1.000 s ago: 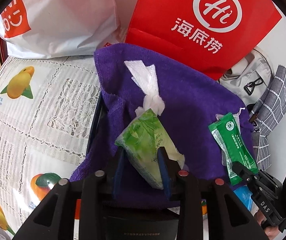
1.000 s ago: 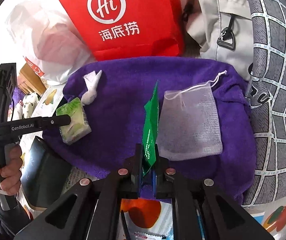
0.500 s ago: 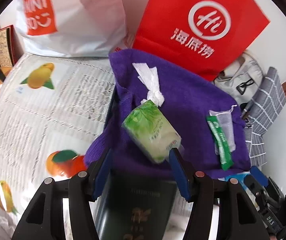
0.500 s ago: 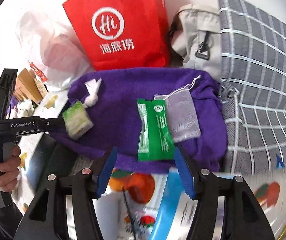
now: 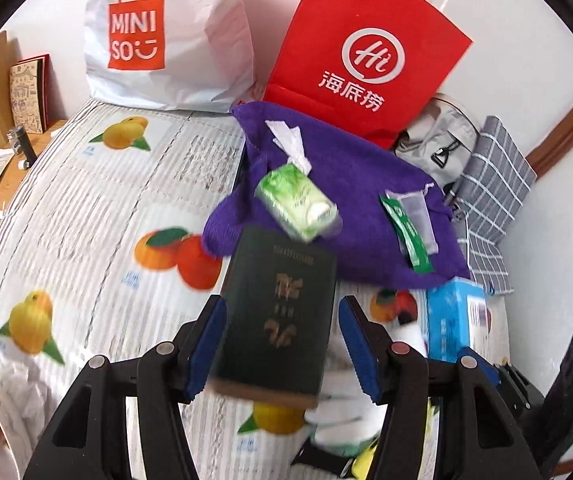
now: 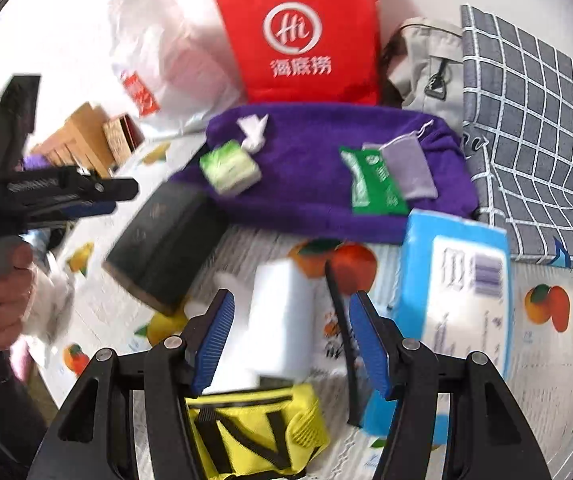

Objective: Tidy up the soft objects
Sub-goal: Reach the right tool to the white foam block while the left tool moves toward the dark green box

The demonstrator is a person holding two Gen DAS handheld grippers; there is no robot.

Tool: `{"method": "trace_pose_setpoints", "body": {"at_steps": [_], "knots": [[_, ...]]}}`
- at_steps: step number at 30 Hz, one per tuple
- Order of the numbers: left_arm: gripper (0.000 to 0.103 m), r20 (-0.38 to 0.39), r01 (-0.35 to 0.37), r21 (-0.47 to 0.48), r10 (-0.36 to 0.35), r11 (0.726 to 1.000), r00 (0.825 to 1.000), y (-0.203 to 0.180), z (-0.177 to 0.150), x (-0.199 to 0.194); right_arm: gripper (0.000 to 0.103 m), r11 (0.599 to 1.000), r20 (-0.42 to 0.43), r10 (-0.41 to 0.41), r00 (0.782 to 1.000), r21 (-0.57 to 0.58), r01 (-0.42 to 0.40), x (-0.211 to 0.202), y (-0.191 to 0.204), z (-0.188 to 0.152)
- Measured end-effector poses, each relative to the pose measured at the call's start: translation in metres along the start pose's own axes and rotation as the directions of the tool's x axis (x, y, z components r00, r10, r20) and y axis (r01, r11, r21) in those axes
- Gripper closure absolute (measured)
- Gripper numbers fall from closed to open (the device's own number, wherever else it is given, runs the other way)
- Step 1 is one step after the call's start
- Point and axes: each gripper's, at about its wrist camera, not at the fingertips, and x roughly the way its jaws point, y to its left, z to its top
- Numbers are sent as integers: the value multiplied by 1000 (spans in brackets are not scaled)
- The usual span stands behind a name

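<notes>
Both grippers stand off the purple towel [image 5: 350, 208], fingers spread, nothing between the pads. Left gripper [image 5: 282, 354]: jaws have just been opening; the dark green book [image 5: 278, 320] shows between the blue pads in the left wrist view, but lies on the surface below them, not pinched. Right gripper [image 6: 290, 342]: jaws have just been opening; a white block [image 6: 282, 320] and a black strip [image 6: 340, 320] appear in the gap, ungripped. On the towel: green tissue pack [image 5: 296, 208], near the left edge, long axis running diagonally from upper left to lower right in the left wrist view, its knotted white plastic tail [image 5: 288, 142] pointing away toward the red paper bag [image 5: 362, 48]. Green sachet [image 5: 406, 232] lies flat toward the right end, long axis also diagonal, roughly parallel to the tissue pack, well apart from it. Grey mesh drawstring pouch [image 6: 406, 168] lies beside the sachet, overlapping its right edge, cord end pointing toward the grey checked cloth [image 6: 526, 120]. Blue box [image 6: 454, 272] sits on the fruit-print cloth [image 5: 86, 220] just in front of the towel. Views blurred.
</notes>
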Motion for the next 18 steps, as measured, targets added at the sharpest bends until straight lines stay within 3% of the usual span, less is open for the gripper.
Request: {"method": "trace_pose_setpoints", "body": {"at_steps": [7, 9, 10, 18], "knots": [[47, -34, 25, 19, -25, 999, 999, 1, -34, -5, 45, 997, -18, -77, 997, -31, 76, 20, 18, -23], [47, -40, 28, 28, -27, 999, 999, 1, -43, -7, 72, 994, -21, -103, 994, -35, 102, 26, 19, -26], [47, -40, 26, 30, -24, 999, 999, 1, -47, -9, 74, 995, -27, -95, 995, -33, 94, 28, 19, -27], [47, -47, 28, 22, -27, 999, 999, 1, -73, -18, 74, 999, 96, -49, 994, 11, 48, -30, 20, -40]]}}
